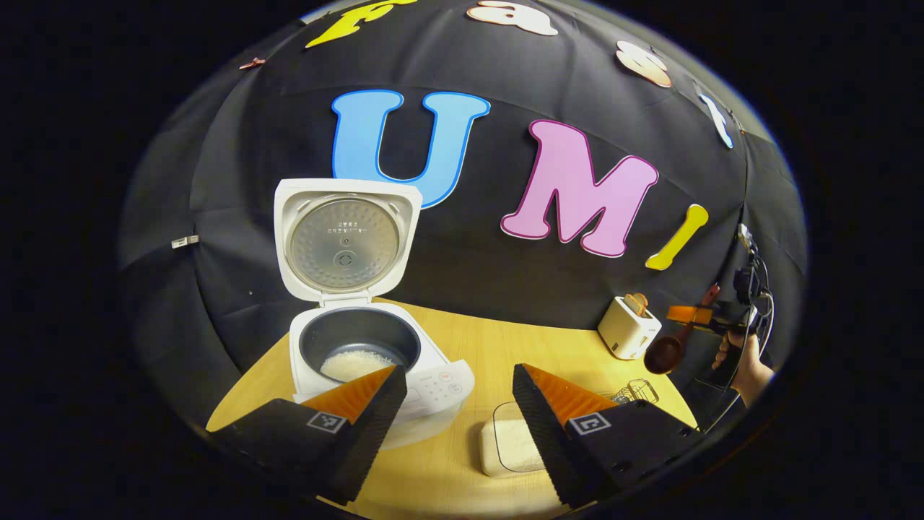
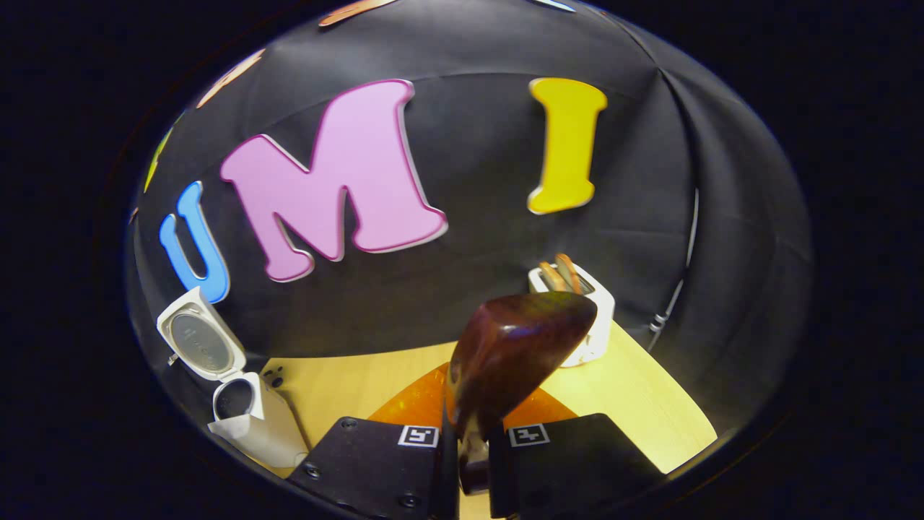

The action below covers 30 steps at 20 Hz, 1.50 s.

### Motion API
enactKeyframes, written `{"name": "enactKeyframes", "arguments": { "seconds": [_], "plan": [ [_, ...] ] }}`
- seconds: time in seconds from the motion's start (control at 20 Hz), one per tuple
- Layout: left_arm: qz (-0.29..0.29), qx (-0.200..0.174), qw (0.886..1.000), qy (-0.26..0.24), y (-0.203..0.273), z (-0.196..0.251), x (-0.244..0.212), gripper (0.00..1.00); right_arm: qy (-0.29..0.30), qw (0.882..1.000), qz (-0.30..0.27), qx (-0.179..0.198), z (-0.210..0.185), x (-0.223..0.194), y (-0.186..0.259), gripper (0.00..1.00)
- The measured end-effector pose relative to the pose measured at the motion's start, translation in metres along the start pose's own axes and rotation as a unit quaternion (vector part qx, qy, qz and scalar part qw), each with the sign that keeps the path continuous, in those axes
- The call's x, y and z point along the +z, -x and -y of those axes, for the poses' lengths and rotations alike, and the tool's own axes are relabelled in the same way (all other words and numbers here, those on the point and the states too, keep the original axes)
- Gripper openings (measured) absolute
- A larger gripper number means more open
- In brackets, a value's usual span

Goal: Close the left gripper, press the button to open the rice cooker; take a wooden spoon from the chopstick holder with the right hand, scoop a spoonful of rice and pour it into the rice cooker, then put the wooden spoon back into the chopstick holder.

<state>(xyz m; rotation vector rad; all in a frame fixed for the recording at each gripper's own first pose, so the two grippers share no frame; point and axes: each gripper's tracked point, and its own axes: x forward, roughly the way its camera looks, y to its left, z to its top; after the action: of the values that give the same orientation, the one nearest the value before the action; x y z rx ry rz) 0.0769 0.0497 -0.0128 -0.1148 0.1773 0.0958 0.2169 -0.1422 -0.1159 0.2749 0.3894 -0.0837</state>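
Observation:
The white rice cooker (image 1: 375, 361) stands open with its lid (image 1: 346, 242) upright, and some rice lies in its dark pot (image 1: 359, 359). My left gripper (image 1: 458, 386) hovers open just in front of it, nothing between the fingers. At the far right my right gripper (image 1: 694, 315), held by a hand (image 1: 747, 370), is shut on the handle of a dark wooden spoon (image 1: 665, 352), bowl hanging down above the wire chopstick holder (image 1: 637, 391). In the right gripper view the spoon (image 2: 516, 354) rises from my shut right gripper (image 2: 473, 442). The open cooker (image 2: 249, 422) is at the lower left.
A white container of rice (image 1: 511, 444) sits on the wooden table (image 1: 498, 347) between my left fingers. A white toaster (image 1: 628, 328) with bread in it stands at the back right, also seen as the toaster (image 2: 592, 325) behind the spoon.

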Motion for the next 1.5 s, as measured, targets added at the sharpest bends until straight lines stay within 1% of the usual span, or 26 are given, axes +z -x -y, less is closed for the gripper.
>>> {"name": "enactKeyframes", "arguments": {
  "seconds": [0.15,0.35,0.6,0.9,0.95,1.0,1.05,1.2,1.25,1.3,1.35,1.45,1.5],
  "plan": [
    [-0.006,0.015,1.0,-0.006,-0.004,0.0,0.002,0.96,-0.012,1.0,-0.021,-0.02,0.037,-0.025,-0.01,0.2],
    [0.006,0.038,0.999,-0.008,-0.006,0.002,0.016,0.96,-0.01,0.999,-0.031,-0.037,0.061,-0.057,-0.026,0.2],
    [0.024,0.059,0.998,-0.012,-0.004,0.004,0.033,0.96,-0.035,0.998,-0.052,-0.03,0.057,-0.095,-0.044,0.2],
    [0.033,0.078,0.996,-0.013,0.007,-0.007,0.04,0.96,-0.021,0.996,-0.081,-0.044,0.062,-0.134,-0.051,0.2],
    [0.034,0.081,0.996,-0.014,0.009,-0.01,0.04,0.96,-0.022,0.995,-0.088,-0.044,0.062,-0.14,-0.052,0.09],
    [0.034,0.084,0.996,-0.012,0.012,-0.013,0.041,0.96,-0.02,0.994,-0.096,-0.046,0.061,-0.147,-0.051,0.2],
    [0.035,0.081,0.996,-0.008,0.014,-0.013,0.04,0.96,-0.02,0.993,-0.102,-0.048,0.063,-0.152,-0.051,0.21],
    [0.041,0.082,0.996,-0.013,0.019,-0.017,0.046,0.96,-0.032,0.993,-0.097,-0.055,0.063,-0.148,-0.053,0.23],
    [0.046,0.08,0.996,-0.017,0.019,-0.017,0.051,0.96,-0.036,0.993,-0.103,-0.054,0.063,-0.149,-0.052,0.25],
    [0.05,0.076,0.996,-0.019,0.019,-0.017,0.057,0.96,-0.041,0.992,-0.109,-0.053,0.062,-0.149,-0.047,0.33],
    [0.052,0.072,0.996,-0.016,0.018,-0.018,0.062,0.95,-0.043,0.992,-0.108,-0.051,0.058,-0.145,-0.042,0.24],
    [0.062,0.057,0.996,-0.011,0.014,-0.016,0.077,0.96,-0.03,0.993,-0.101,-0.059,0.058,-0.133,-0.034,0.62],
    [0.067,0.06,0.996,-0.013,0.013,-0.021,0.087,0.96,-0.027,0.993,-0.097,-0.064,0.059,-0.129,-0.027,0.81]
  ]
}}
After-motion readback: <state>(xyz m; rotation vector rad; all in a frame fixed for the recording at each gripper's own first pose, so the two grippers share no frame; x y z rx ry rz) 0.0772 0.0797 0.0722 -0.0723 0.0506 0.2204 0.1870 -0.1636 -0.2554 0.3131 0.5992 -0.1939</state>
